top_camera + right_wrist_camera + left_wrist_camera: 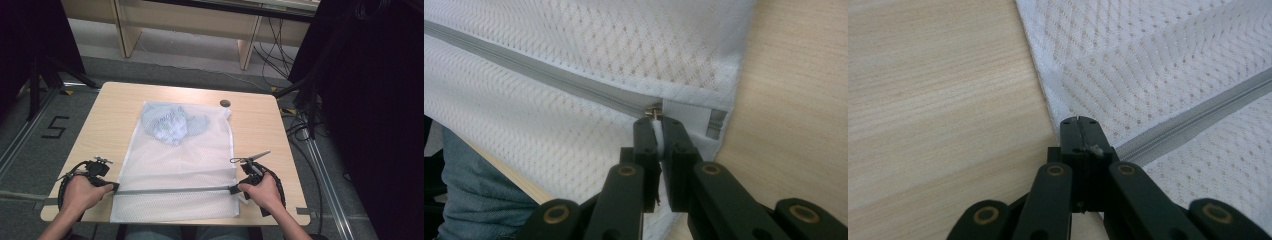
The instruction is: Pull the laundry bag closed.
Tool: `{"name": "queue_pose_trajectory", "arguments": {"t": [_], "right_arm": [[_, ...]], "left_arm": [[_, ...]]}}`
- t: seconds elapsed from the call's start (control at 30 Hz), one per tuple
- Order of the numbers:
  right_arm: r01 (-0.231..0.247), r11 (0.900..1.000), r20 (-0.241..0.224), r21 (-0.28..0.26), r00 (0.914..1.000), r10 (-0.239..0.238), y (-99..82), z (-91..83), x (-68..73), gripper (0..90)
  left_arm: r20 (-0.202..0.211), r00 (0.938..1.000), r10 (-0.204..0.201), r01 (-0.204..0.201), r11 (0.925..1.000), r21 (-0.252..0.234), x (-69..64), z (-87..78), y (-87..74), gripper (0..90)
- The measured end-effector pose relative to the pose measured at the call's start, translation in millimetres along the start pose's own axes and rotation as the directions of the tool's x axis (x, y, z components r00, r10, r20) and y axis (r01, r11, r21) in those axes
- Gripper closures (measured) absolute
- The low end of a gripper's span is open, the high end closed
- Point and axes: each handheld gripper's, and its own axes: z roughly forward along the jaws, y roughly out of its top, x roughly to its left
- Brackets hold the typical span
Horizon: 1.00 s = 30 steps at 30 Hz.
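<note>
High view: mesh bag (pixel 180 165) flat on tabletop (pixel 100 125), between both claws.
Left claw (pixel 1079 122): pressed together, pinching bag's edge at zipper (pixel 1198 117) end.
Right claw (pixel 657 122): pinching zipper pull (pixel 654 111).

This looks like a lab or recording room set up for handling trials, not a home. A pale wood-grain laminate surface (pixel 100 120) stands alone on a grey floor (pixel 200 70), where a black painted "5" (pixel 55 127) marks the station and metal floor rails (pixel 320 170) run alongside. Black curtains (pixel 380 100) close off both sides, loose black cables (pixel 272 47) trail behind, and plain light-wood benches (pixel 200 22) stand at the back.
</note>
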Motion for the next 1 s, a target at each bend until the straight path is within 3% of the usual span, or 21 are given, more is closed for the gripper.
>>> {"name": "queue_pose_trajectory", "arguments": {"t": [0.03,0.07,0.13,0.3,0.33,0.4,0.43,0.47,0.5,0.53,0.6,0.63,0.7,0.73,0.77,0.83,0.87,0.9,0.93,0.97,1.0], "right_arm": [[-0.006,1.0,-0.002,-0.003,1.0,0.006,0.0,0.4,-0.2,87.0],[-0.007,1.0,0.0,-0.004,1.0,0.007,0.0,0.6,-0.2,87.0],[-0.006,0.9999,0.019,-0.008,0.9998,0.006,0.3,1.0,-0.3,87.0],[0.023,0.9997,-0.006,-0.009,0.9997,-0.023,0.0,5.2,-3.7,86.7],[-0.014,0.9999,-0.005,-0.003,0.9999,0.014,-0.4,3.7,-1.6,86.6],[0.003,0.9998,-0.018,-0.022,0.9998,-0.004,-1.3,0.3,-4.0,84.5],[-0.02,0.9994,-0.02,-0.029,0.9996,0.02,-1.8,-2.8,-2.7,81.9],[-0.029,0.9971,-0.015,-0.071,0.9995,0.028,-2.5,-4.7,-3.0,78.7],[-0.066,0.9927,-0.052,-0.101,0.9968,0.061,-2.3,-7.5,-1.1,75.0],[-0.033,0.9921,-0.043,-0.121,0.9987,0.028,-4.2,-10.0,-4.8,72.9],[-0.041,0.9883,-0.045,-0.147,0.9984,0.035,-5.7,-14.3,-8.1,69.7],[-0.07,0.9829,-0.058,-0.17,0.9964,0.061,-5.6,-15.7,-8.3,68.3],[-0.045,0.9802,-0.029,-0.193,0.9988,0.04,-7.0,-19.3,-15.5,66.3],[-0.039,0.9712,-0.039,-0.235,0.9988,0.03,-6.5,-19.8,-18.1,65.0],[-0.086,0.9702,-0.026,-0.226,0.9963,0.082,-7.3,-22.7,-18.7,63.4],[-0.116,0.9652,-0.04,-0.235,0.9932,0.109,-8.3,-25.4,-22.7,60.8],[-0.227,0.9452,-0.076,-0.234,0.9737,0.215,-8.8,-25.7,-17.0,60.4],[-0.197,0.9543,-0.06,-0.224,0.9802,0.189,-9.8,-27.4,-21.2,60.1],[-0.132,0.962,-0.039,-0.239,0.9913,0.126,-10.1,-26.9,-27.5,59.6],[-0.101,0.9563,-0.026,-0.274,0.9948,0.098,-9.6,-24.9,-31.1,59.2],[-0.165,0.9555,-0.038,-0.244,0.9862,0.161,-9.6,-27.0,-27.7,58.8]], "left_arm": [[0.001,1.0,0.001,-0.001,1.0,-0.001,0.3,0.0,-0.1,90.0],[0.001,0.9995,0.033,-0.033,0.9994,-0.002,2.6,-0.1,0.6,90.0],[0.008,0.9999,0.009,-0.009,0.9998,-0.017,1.5,1.0,0.0,90.0],[0.003,0.9992,0.04,-0.04,0.9992,-0.001,2.9,-0.1,0.7,90.0],[0.004,0.9992,0.04,-0.04,0.9992,-0.006,3.2,0.0,0.3,90.0],[0.004,0.9994,0.035,-0.035,0.9994,-0.007,3.0,-0.2,-0.2,90.0],[0.007,0.999,0.043,-0.043,0.999,-0.008,3.4,-0.2,-0.2,89.9],[0.006,0.9989,0.047,-0.047,0.9988,-0.012,3.3,-0.2,-0.5,89.7],[0.01,0.9989,0.046,-0.046,0.9983,-0.037,3.1,1.5,-1.5,89.1],[0.014,0.9991,0.039,-0.039,0.9989,-0.025,2.5,0.3,-1.4,88.0],[0.018,0.9988,0.046,-0.046,0.9987,-0.023,2.6,0.1,-1.5,85.3],[0.016,0.9998,0.009,-0.009,0.9994,-0.034,-0.6,0.5,-2.8,84.7],[0.0,0.9999,0.017,-0.017,0.9988,-0.045,-1.9,0.2,-2.5,82.5],[-0.011,0.9997,0.02,-0.021,0.9983,-0.055,-2.7,-0.5,-2.2,80.5],[-0.029,0.9991,0.029,-0.031,0.9983,-0.05,-3.5,-2.9,-1.1,78.8],[-0.045,0.998,0.045,-0.048,0.9952,-0.085,-3.1,-5.9,1.6,77.1],[-0.042,0.9963,0.075,-0.079,0.9924,-0.094,-1.3,-8.7,2.9,76.1],[-0.049,0.9961,0.074,-0.079,0.9903,-0.114,-1.7,-10.2,3.4,75.0],[-0.054,0.9959,0.073,-0.079,0.9887,-0.128,-2.1,-11.3,3.6,74.3],[-0.055,0.9965,0.063,-0.071,0.9868,-0.146,-2.9,-11.2,3.9,73.4],[-0.066,0.9961,0.058,-0.067,0.9854,-0.157,-3.2,-10.6,4.0,72.5]]}}
